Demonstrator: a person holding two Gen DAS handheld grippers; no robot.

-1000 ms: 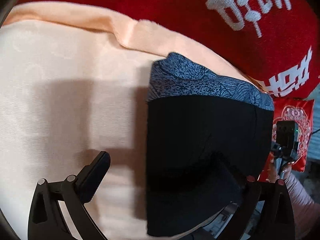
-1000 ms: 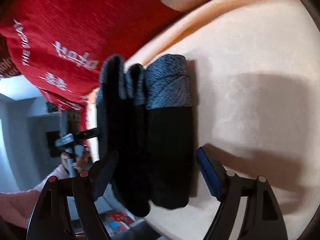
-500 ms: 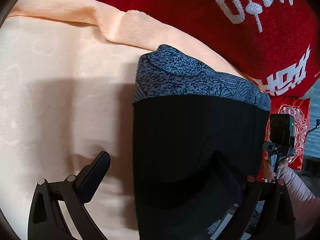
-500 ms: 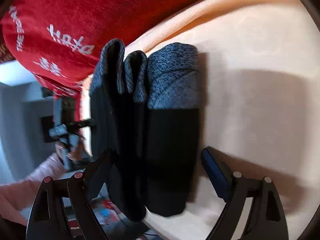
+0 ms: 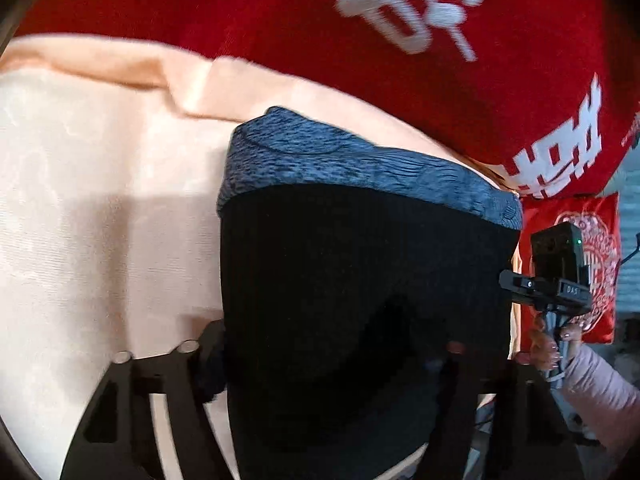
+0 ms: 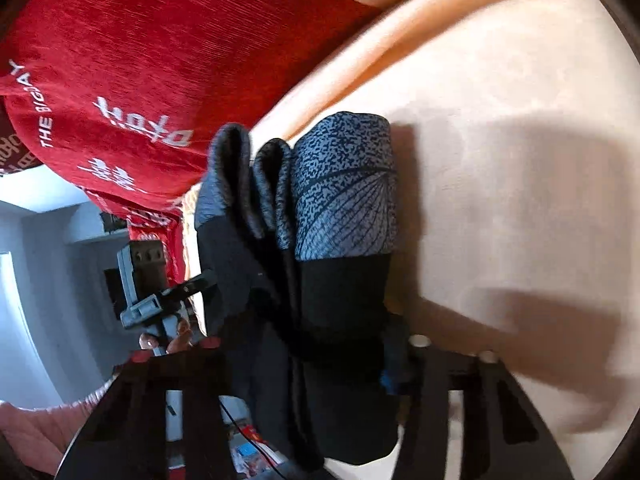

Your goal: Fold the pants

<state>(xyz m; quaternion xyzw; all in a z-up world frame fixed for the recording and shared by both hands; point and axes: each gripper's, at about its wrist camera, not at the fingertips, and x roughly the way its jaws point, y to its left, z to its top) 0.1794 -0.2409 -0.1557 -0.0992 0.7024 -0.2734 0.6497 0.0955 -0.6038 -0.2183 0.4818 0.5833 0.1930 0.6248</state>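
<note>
The black pants (image 5: 360,280) with a grey-blue patterned band lie folded on a peach bed sheet (image 5: 100,220). In the right wrist view the pants (image 6: 340,280) show as a stack of several folded layers with the band at the far end. My left gripper (image 5: 328,356) has its jaws closed in on the near end of the pants. My right gripper (image 6: 304,352) also squeezes the near end of the folded stack between its jaws. Each gripper shows in the other's view, the right one (image 5: 556,276) and the left one (image 6: 152,292).
A red blanket with white lettering (image 5: 400,60) lies along the far side of the sheet, also in the right wrist view (image 6: 140,60). A red patterned cushion (image 5: 592,264) sits at the right. The bed's edge and the room floor (image 6: 40,280) are beyond the pants.
Both grippers have moved in over the near end of the folded pants, and their jaws have closed from wide open onto the fabric.
</note>
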